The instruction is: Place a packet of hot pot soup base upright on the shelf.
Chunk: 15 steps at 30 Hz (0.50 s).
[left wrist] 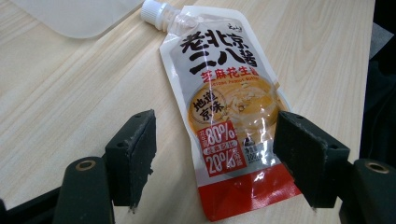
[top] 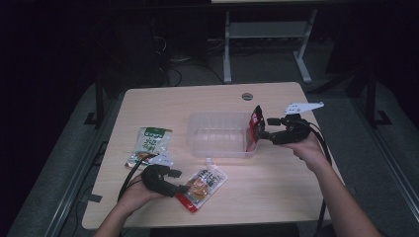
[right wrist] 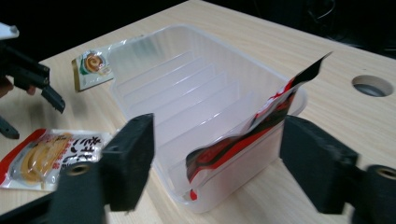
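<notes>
Sorting looked partly done: a red packet (right wrist: 243,140) stood inside the clear tub (top: 217,133) mid-surface, the right gripper (top: 262,129) spread wide beside it. Near the front edge, the left gripper (left wrist: 215,158) straddled a spouted pouch (left wrist: 224,102), jaws wide; a green packet (top: 150,143) waited leftward.

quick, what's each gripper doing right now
Left gripper: open, jaws either side of the sauce pouch, not clamped.
Right gripper: open, holding nothing; red packet stands in the bin.

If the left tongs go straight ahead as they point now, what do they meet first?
Probably the sauce pouch: it lies flat on the table between the open left tongs and just ahead of them.
</notes>
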Tool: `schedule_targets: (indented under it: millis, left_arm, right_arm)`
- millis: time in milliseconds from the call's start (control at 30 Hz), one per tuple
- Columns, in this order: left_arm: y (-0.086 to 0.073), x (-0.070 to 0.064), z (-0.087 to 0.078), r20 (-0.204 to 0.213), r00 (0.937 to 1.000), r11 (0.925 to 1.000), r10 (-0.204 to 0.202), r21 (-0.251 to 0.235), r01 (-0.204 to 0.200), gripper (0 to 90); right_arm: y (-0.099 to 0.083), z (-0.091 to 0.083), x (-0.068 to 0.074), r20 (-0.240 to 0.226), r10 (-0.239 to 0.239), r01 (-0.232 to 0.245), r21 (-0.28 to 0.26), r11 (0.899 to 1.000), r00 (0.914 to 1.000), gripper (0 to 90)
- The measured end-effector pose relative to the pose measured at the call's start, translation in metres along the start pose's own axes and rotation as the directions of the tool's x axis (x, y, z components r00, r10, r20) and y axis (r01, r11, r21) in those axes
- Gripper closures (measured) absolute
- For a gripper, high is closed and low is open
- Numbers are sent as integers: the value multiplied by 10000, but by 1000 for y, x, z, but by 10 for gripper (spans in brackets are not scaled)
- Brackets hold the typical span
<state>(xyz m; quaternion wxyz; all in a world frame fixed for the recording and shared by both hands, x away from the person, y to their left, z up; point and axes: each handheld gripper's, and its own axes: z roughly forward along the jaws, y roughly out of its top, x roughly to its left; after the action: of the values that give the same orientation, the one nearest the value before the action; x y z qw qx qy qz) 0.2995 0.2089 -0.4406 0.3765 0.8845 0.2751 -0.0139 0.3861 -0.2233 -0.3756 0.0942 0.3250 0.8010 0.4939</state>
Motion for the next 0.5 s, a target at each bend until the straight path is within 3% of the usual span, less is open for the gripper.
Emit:
schedule_targets:
  millis: [133, 500]
  left_arm:
    - [0, 0, -1, 2, 10000, 10000, 16, -35, -16, 293]
    - [0, -1, -6, -159, 9999, 10000, -52, 6, 52, 248]
  right_arm:
    - [0, -8, 0, 181, 89, -86, -136, 9999, 9998, 187]
    - [-16, -24, 6, 208, 8, -15, 341, 9994, 9998, 149]
